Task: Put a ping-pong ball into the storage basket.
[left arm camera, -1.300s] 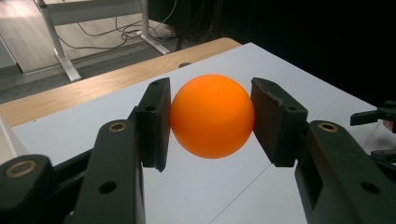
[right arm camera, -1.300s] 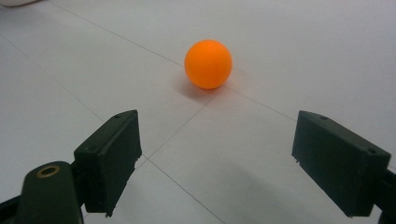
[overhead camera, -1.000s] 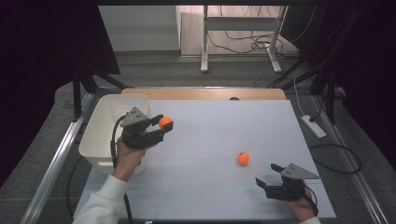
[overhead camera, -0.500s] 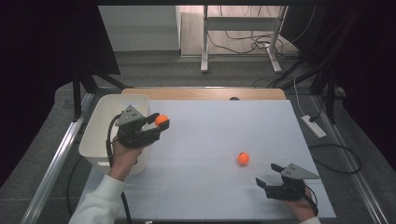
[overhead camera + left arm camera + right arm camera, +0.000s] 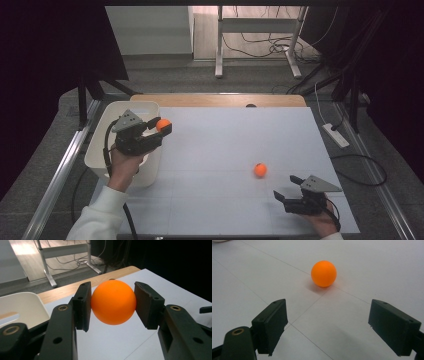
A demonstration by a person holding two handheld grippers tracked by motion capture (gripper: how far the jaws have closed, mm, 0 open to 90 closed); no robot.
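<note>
My left gripper (image 5: 162, 127) is shut on an orange ball (image 5: 163, 124), held in the air beside the right rim of a white bin (image 5: 99, 150). In the left gripper view both pads press the ball (image 5: 113, 302) from either side. A second orange ball (image 5: 259, 170) lies on the white table right of centre. My right gripper (image 5: 285, 192) rests low near the table's front right, open, with nothing between its pads. In the right gripper view that ball (image 5: 323, 273) sits a short way ahead of the open jaws.
The white table (image 5: 225, 135) has a wooden strip (image 5: 215, 100) along its far edge. Metal rails run down both sides. Beyond the table stand a desk frame (image 5: 260, 40) and loose cables on the floor. A white power strip (image 5: 336, 135) lies off the right edge.
The left gripper has shifted slightly left with its ball, closer to the bin's rim. The right gripper and the loose ball have stayed put.
</note>
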